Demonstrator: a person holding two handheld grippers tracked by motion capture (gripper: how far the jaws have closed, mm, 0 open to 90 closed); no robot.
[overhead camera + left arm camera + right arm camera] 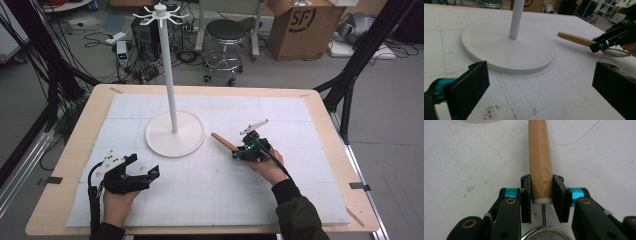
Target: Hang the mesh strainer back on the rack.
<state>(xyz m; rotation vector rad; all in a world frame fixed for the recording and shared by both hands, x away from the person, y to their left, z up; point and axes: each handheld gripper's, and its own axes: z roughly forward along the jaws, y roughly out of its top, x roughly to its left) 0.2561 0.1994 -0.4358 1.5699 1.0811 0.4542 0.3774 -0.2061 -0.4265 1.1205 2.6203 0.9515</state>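
A small strainer with a wooden handle [223,142] lies low over the white foam mat, right of centre. My right gripper [240,151] is shut on the handle's lower end [540,157], pads pressing both sides, with the wire mesh bowl [545,235] just behind the jaws. From the left gripper view the same handle [575,39] and mesh [615,52] appear at the right. A white stand with a round base [175,136] and a tall pole [168,65] topped by hooks rises mid-table. My left gripper [145,164] rests at the near left, open and holding nothing [540,82].
The foam mat [210,195] covers a wooden table [75,150]. Behind the table stand a stool [226,37], a cardboard box [302,25] and floor cables. Black frame legs [355,65] flank the table at the right and left.
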